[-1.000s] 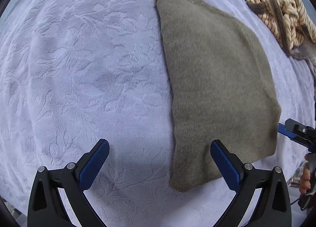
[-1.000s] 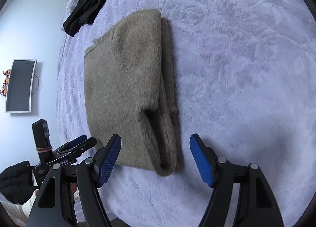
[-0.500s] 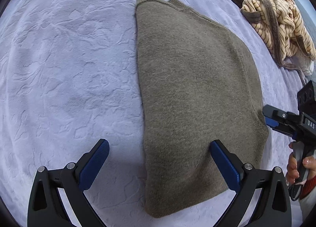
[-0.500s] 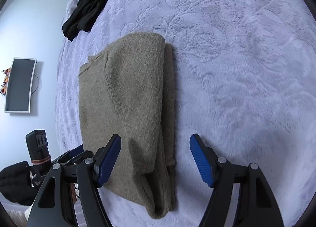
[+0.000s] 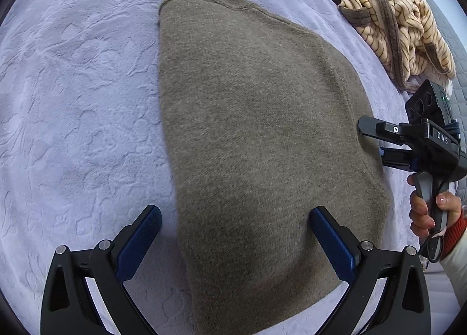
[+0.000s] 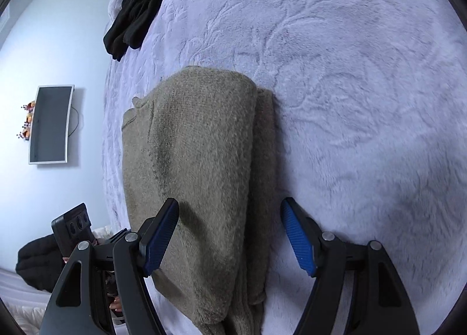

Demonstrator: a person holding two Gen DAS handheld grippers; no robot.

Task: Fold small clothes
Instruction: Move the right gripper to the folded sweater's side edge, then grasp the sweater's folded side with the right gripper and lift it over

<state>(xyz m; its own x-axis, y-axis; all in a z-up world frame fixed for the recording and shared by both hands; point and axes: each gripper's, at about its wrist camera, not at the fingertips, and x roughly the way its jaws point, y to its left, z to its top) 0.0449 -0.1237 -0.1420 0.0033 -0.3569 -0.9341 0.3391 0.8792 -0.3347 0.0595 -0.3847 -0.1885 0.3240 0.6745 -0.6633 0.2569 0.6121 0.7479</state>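
Observation:
An olive-brown knitted sweater (image 5: 256, 130) lies folded flat on the lilac blanket (image 5: 73, 101). My left gripper (image 5: 235, 218) hangs open above its near left edge, one finger over the blanket and the other over the knit. The right gripper (image 5: 372, 142), held by a hand, shows at the sweater's right edge in the left wrist view. In the right wrist view the sweater (image 6: 198, 160) shows its doubled-over fold. My right gripper (image 6: 230, 206) is open astride that fold near the closer end, and nothing is pinched.
A crumpled beige striped garment (image 5: 394, 22) lies at the far right of the bed. A black garment (image 6: 137, 5) rests near the far bed edge. A screen (image 6: 49, 125) hangs on the wall beyond. The left gripper's body (image 6: 70, 227) shows at lower left.
Both grippers have come closer to the sweater and lower. It now fills more of each view. The right gripper has reached the sweater's right edge. Both stay open.

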